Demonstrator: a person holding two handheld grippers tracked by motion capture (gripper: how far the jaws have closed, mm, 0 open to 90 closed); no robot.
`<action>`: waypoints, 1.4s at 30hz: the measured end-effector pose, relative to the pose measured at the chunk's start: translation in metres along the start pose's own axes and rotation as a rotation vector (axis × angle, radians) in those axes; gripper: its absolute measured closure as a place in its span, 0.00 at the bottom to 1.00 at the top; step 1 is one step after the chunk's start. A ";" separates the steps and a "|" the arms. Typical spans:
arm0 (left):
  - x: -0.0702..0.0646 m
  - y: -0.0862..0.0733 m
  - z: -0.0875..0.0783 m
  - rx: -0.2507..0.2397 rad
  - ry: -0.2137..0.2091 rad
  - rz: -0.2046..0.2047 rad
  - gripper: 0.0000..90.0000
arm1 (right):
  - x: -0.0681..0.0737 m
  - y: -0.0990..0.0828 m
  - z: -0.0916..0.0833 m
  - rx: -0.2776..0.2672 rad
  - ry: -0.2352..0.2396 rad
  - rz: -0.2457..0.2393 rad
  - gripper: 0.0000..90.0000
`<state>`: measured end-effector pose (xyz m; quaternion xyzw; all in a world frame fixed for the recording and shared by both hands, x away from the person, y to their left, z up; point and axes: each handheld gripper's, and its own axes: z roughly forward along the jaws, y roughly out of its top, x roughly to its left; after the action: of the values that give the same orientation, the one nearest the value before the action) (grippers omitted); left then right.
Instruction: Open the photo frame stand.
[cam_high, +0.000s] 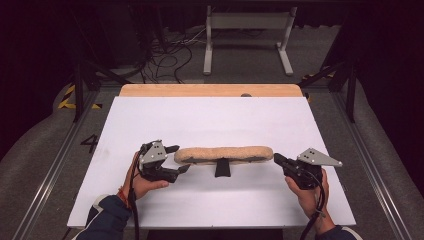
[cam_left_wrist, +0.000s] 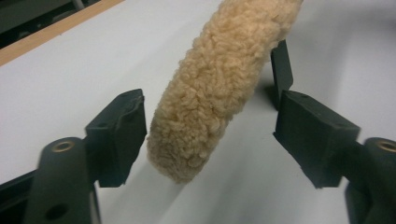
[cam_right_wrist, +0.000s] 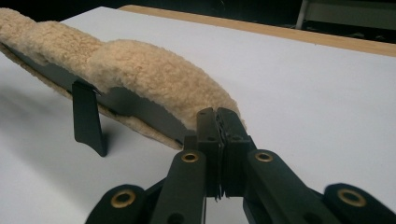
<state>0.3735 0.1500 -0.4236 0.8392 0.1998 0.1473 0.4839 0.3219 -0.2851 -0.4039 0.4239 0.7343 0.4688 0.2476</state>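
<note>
A long tan fleece pad (cam_high: 225, 154) lies across the white board, with a short black strap (cam_high: 222, 169) hanging from its middle. My left gripper (cam_high: 181, 159) is open around the pad's left end. In the left gripper view the fleece pad (cam_left_wrist: 219, 88) sits between the jaws of my left gripper (cam_left_wrist: 210, 140), close to the left one and apart from the right one. My right gripper (cam_high: 276, 159) is shut, its tips at the pad's right end. The right gripper view shows the right gripper (cam_right_wrist: 218, 119) with its jaws pressed together against the pad (cam_right_wrist: 154, 79); whether they pinch its edge I cannot tell.
The white board (cam_high: 210, 120) rests on a wooden table whose far edge (cam_high: 210, 90) shows behind it. Beyond the table are a white metal stand (cam_high: 247, 22) and loose cables (cam_high: 165, 55) on the floor. Metal rails run along both sides.
</note>
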 end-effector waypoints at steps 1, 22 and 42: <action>0.000 0.000 0.000 0.002 0.000 0.003 0.34 | 0.000 0.001 0.001 0.001 0.001 -0.001 0.98; 0.001 -0.002 -0.005 -0.002 0.003 0.020 0.58 | -0.006 0.008 0.015 -0.002 -0.004 0.040 1.00; -0.001 -0.002 -0.005 0.003 0.010 0.032 0.62 | -0.008 0.009 0.012 0.008 0.003 0.012 0.99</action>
<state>0.3702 0.1543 -0.4233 0.8422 0.1890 0.1591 0.4792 0.3391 -0.2840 -0.4012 0.4285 0.7341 0.4679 0.2419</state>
